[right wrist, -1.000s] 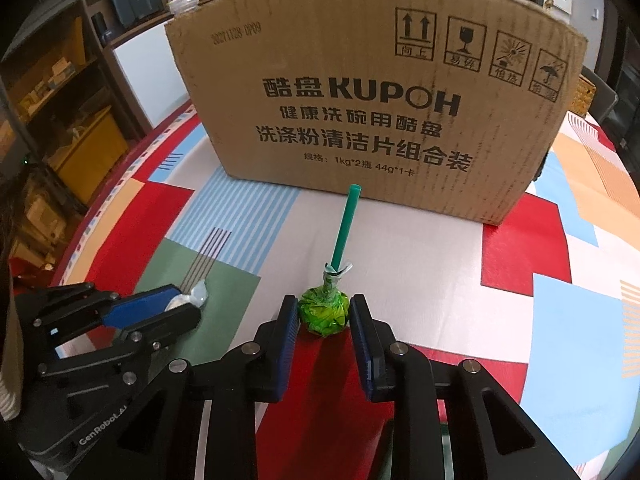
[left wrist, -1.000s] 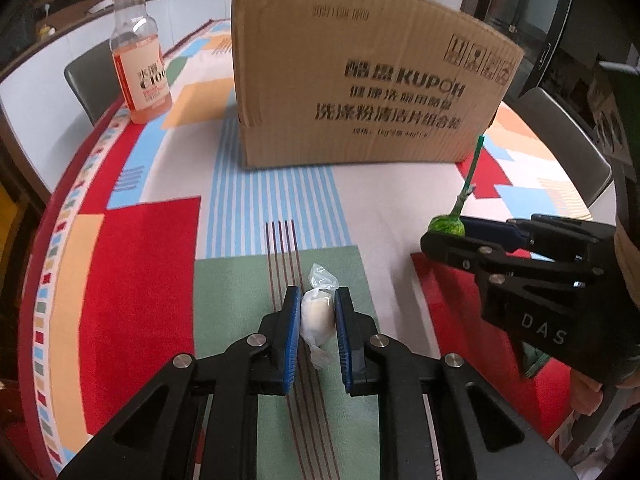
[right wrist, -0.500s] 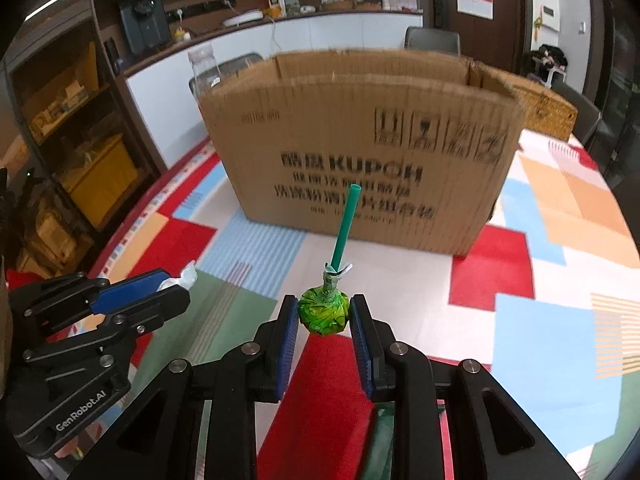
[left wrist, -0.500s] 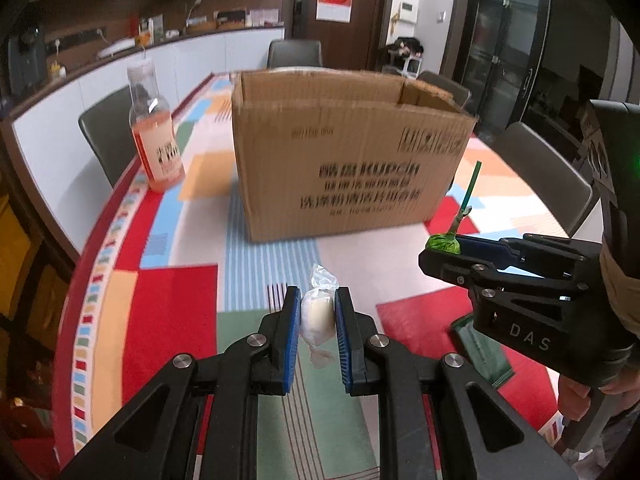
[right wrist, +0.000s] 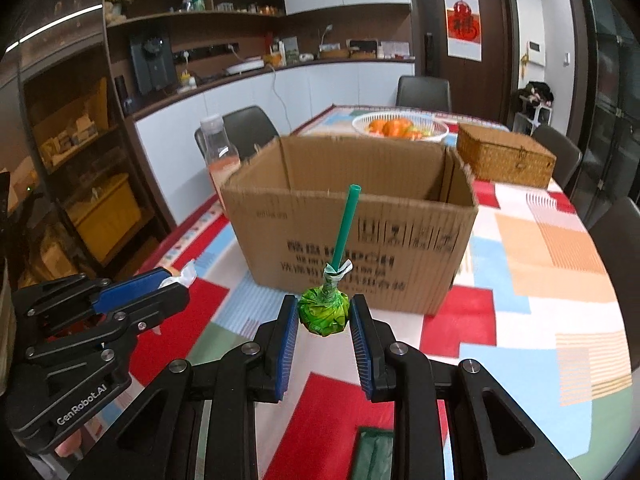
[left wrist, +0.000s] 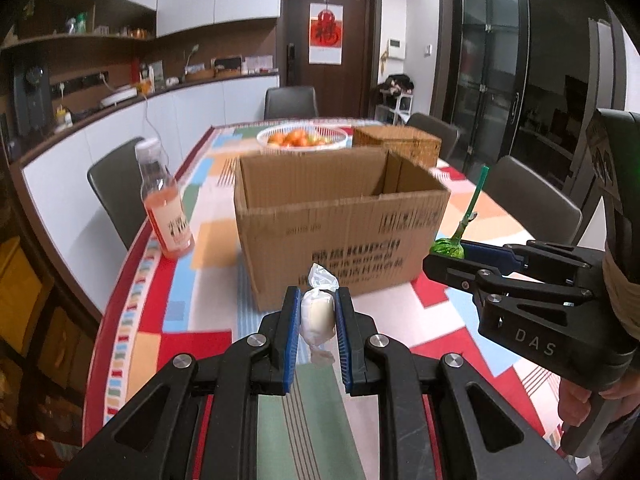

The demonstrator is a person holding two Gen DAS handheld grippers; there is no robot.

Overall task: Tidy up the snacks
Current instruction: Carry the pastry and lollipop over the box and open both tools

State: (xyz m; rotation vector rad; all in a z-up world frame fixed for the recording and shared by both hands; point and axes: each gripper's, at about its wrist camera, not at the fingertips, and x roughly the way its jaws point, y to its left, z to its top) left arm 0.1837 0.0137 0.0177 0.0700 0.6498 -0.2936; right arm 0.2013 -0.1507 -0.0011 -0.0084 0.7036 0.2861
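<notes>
Left tongs (left wrist: pixel 316 320) clamp a white wrapped candy (left wrist: pixel 317 316); right tongs (right wrist: pixel 324 320) pinch a green lollipop (right wrist: pixel 324 311), both above the colourful desk (right wrist: pixel 540 280). Ahead stands the open cardboard box (right wrist: pixel 360 240), a bottle (left wrist: pixel 164 204) left, bare cloth in front.

My left claw (left wrist: pixel 316 312) has black arms and blue pads, pinching a white wrapped candy (left wrist: pixel 317 314). My right claw (right wrist: pixel 324 316) matches, around a green lollipop (right wrist: pixel 324 312) with a teal stick. At twelve o'clock, a plain brown cardboard box (right wrist: pixel 352 236) with black print; beneath, a tablecloth (right wrist: pixel 532 280) patterned in red, blue, orange, white and green blocks and stripes.
</notes>
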